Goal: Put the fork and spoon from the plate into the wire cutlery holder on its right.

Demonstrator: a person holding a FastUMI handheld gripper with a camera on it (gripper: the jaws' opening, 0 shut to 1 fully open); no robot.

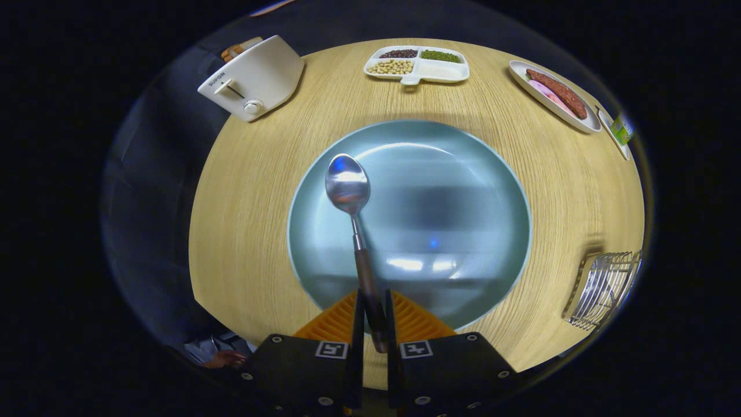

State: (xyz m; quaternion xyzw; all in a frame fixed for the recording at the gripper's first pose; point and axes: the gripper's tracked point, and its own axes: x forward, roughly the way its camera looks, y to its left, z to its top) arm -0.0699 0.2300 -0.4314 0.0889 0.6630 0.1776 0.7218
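Two fingers are closed tight on the dark handle of the spoon, and I see them pinching it from both sides with almost no gap left. Its shiny bowl points forward, away from me, over the left half of the blue-grey plate. That plate sits on the wooden desk just ahead of the fingers. Off to the right of the plate stands the wire cutlery holder. Farther back I make out a white toaster on the left, a divided tray of beans in the middle, and a dish with a sausage on the right.
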